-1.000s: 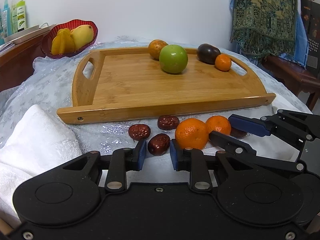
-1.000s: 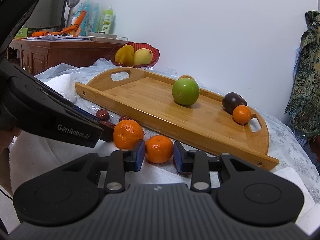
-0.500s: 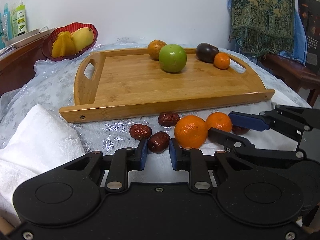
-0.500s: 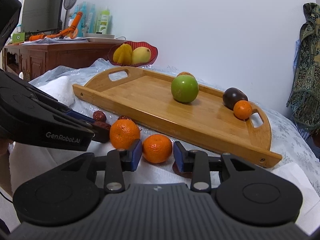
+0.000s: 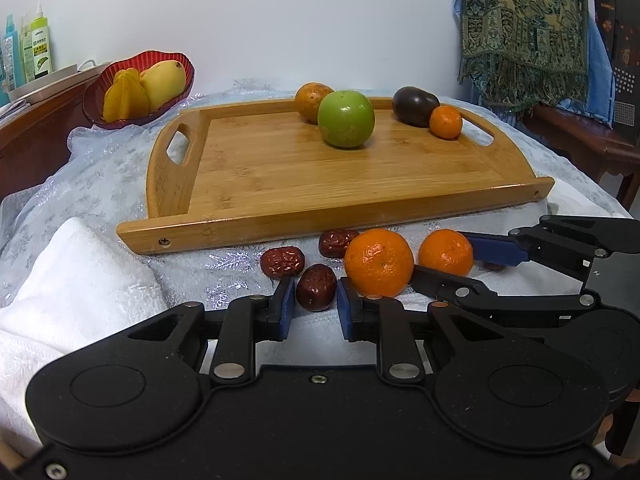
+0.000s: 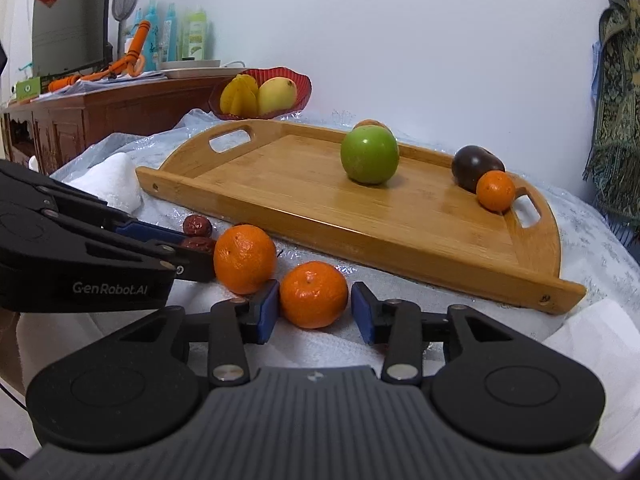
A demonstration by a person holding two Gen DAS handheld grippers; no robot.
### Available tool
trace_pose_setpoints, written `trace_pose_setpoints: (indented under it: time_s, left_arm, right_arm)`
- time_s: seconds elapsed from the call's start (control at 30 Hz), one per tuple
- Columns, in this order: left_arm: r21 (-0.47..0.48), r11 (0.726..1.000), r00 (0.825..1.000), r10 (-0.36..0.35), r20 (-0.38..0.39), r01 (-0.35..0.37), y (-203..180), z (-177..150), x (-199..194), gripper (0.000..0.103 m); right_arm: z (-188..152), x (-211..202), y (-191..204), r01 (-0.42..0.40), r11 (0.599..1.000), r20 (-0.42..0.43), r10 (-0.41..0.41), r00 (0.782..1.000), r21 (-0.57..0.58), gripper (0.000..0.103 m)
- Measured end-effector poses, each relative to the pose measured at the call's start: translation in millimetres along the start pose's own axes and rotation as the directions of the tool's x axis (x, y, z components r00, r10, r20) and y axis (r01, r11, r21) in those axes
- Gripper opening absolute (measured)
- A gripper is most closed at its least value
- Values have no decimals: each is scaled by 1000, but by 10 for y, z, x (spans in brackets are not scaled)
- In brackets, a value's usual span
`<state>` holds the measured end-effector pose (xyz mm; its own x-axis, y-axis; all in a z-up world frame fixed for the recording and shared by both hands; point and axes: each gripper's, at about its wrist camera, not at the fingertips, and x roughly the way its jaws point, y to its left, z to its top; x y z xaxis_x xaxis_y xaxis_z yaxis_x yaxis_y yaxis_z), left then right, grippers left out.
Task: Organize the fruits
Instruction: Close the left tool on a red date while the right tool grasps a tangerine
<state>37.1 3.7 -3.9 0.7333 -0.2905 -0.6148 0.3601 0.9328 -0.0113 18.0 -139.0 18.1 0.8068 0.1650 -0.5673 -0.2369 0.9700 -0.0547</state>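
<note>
Two tongs work side by side at the near edge of the worktop, each set around its own fruit. Left tongs (image 5: pixel 316 304) stand narrowly apart with a dried date (image 5: pixel 316 287) between the blue pads, not clearly pinched; its long axis runs roughly away from the camera, along the fingers. Right tongs (image 6: pixel 315 312) stand wider, the left pad touching a small orange (image 6: pixel 313 294), the right pad just clear of it. A larger orange (image 5: pixel 378 262) lies between the two tools, touching neither grip. Two more dates (image 5: pixel 282 261) lie just beyond. The wooden tray (image 5: pixel 280 224) sits directly ahead of both, already carrying a green apple (image 5: pixel 346 118) and other fruit. Judgement: both need only close, lift and travel forward over the tray's near rim.
</note>
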Motion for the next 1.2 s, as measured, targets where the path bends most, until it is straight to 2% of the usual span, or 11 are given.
trace_pose_setpoints:
  time_s: [0.37, 0.63, 1.2]
  left_arm:
    - [5, 1000, 1000, 8, 6, -8, -23, -16, 0, 22]
    - [-2, 1000, 1000, 15, 12, -15, -34, -9, -39, 20]
    - [-18, 1000, 997, 20, 70, -19, -68, 115, -233, 20]
  right_arm:
    - [-11, -12, 4, 2, 1000, 5, -2, 1000, 9, 59]
    - [-13, -38, 26, 4, 1000, 21, -4, 1000, 2, 41]
    - [32, -195, -58, 41, 998, 107, -46, 993, 47, 40]
